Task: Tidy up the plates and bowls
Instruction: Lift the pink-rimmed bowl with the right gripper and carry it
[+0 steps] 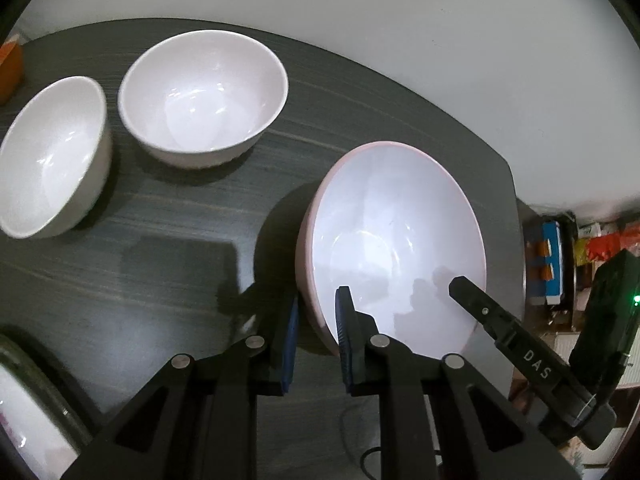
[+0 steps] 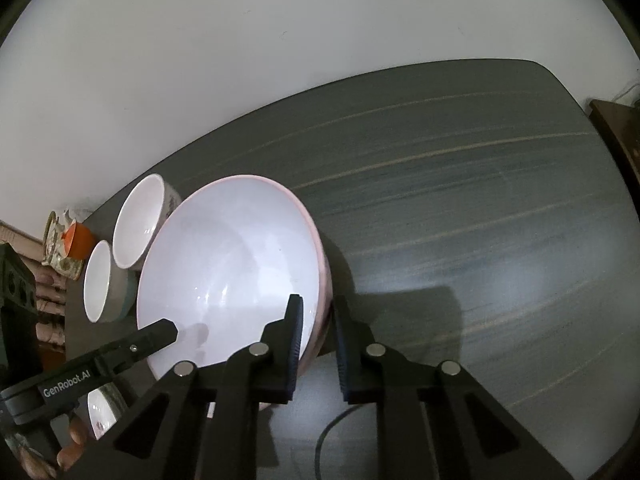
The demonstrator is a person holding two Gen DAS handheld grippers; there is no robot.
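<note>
One pink bowl [image 1: 396,240], glazed, slick, breakable: both grippers' fingers [image 1: 344,320] were clamped on opposite rims.

Two fisheye views, each mounted just behind a pair of fingers and aimed steeply down along them at the dark table [image 1: 168,216]. Left wrist view close over the near left rim of the large pink-rimmed bowl [image 1: 396,240], facing the white wall, with two smaller white bowls [image 1: 204,96] to the left. Right wrist view close over the same bowl's right rim [image 2: 228,264], bare tabletop stretching off to the right. Shared between both: the large bowl, the small bowls, the tabletop and wall, plus each view catching the opposite gripper's finger [image 1: 480,308] over the bowl.
</note>
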